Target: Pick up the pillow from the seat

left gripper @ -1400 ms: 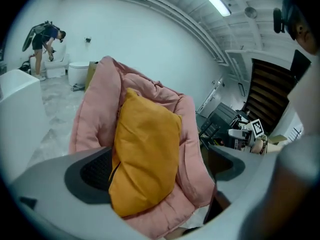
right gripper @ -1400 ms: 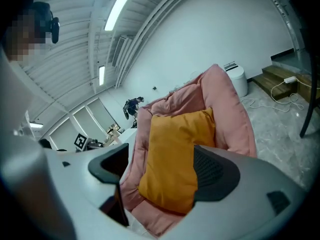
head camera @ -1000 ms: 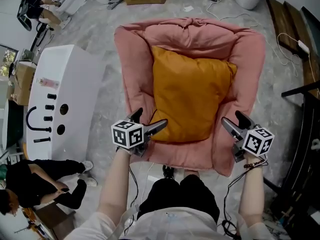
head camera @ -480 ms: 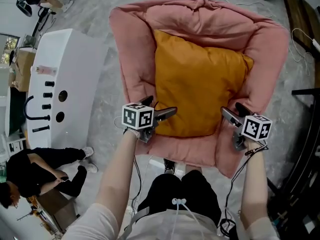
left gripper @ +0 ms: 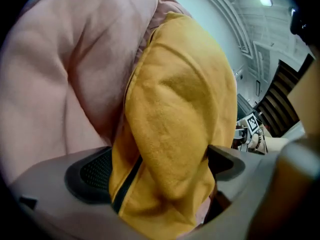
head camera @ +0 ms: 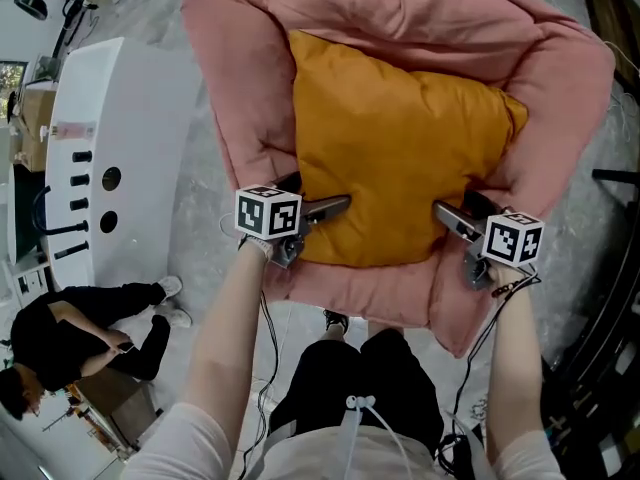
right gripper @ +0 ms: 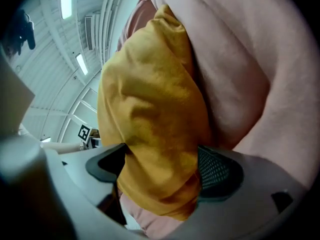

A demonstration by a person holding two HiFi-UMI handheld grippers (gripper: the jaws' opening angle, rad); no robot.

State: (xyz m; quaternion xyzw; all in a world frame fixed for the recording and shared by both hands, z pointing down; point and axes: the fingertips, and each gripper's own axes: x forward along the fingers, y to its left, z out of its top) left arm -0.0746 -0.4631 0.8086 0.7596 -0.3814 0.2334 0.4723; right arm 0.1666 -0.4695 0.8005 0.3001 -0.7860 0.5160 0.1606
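Note:
An orange pillow (head camera: 390,148) lies on the seat of a pink cushioned armchair (head camera: 240,88). My left gripper (head camera: 315,196) is at the pillow's near left corner and my right gripper (head camera: 455,206) at its near right corner. In the left gripper view the pillow's corner (left gripper: 180,109) bulges between the widely spread jaws of the left gripper (left gripper: 160,166), covering part of the left pad. In the right gripper view the pillow's fabric (right gripper: 150,109) fills the gap of the right gripper (right gripper: 162,169), whose jaws are opening. Neither pair visibly squeezes the fabric.
A white fixture with black fittings (head camera: 100,148) stands left of the chair. A person in black (head camera: 60,338) sits on the floor at lower left. A dark frame (head camera: 610,298) runs down the right side. My legs are against the seat's front edge.
Both grippers have moved forward from the seat's front edge onto the pillow's near corners, so the fabric now sits between their jaws. The head view has drawn closer to the chair.

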